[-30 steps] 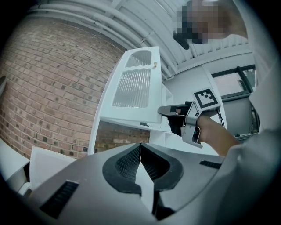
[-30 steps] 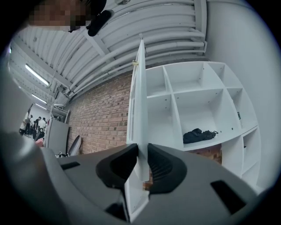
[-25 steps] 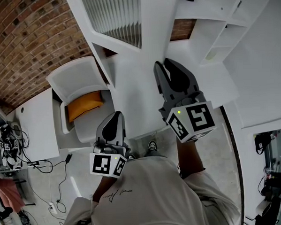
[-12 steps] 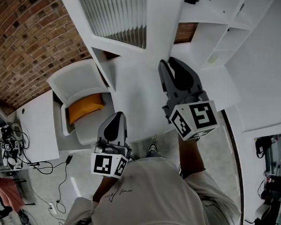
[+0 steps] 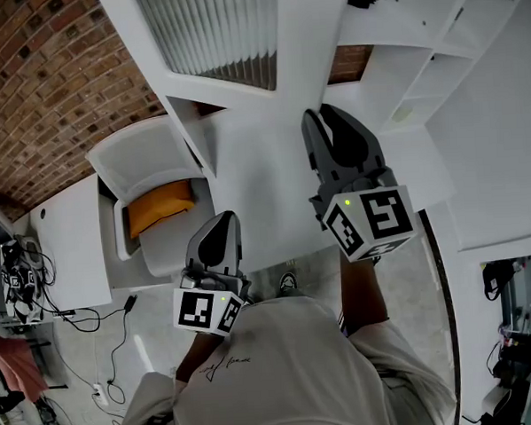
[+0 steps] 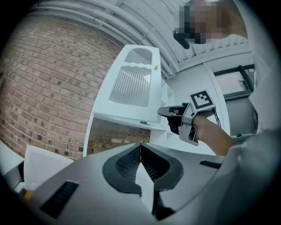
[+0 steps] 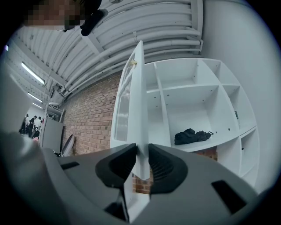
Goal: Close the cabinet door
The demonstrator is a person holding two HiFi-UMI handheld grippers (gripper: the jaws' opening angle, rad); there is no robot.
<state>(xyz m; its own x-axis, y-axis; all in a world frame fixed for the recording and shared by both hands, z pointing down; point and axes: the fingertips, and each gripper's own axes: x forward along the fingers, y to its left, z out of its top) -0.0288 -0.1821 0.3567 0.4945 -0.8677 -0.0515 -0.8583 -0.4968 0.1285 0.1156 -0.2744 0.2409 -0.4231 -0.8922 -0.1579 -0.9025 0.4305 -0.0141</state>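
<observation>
Out from the front of the white cabinet [image 7: 189, 88], the cabinet door [image 7: 139, 110] stands swung wide, roughly square to the open shelves, its free edge pointing at the person. The right gripper [image 7: 141, 151] has that edge between its jaws, low on the door, below the ribbed pane [image 5: 211, 28]. The jaws have just been opening a little, yet the pads show no gap against either face of the panel, so I read it as a light hold, not a release. The left gripper [image 6: 140, 147] hangs further from the cabinet, on the door's outer side, jaws brought together on nothing.

The door looks like a painted board frame with a ribbed insert. It is probably stiff and fairly light, swinging easily on hinges at the cabinet side, and its smooth finish could let the pads slide. The frame is the part to hold or push; the pane looks fragile and is best left alone. Taking the free edge, far from the hinges, gives the most leverage, and a small knob [image 7: 136, 63] sits high by that same edge. A gentle sweep toward the shelves should do it. A dark bundle [image 7: 191, 136] lies well inside the cabinet, clear of the door's path. Letting go too late could trap the inner jaw between door and cabinet.
</observation>
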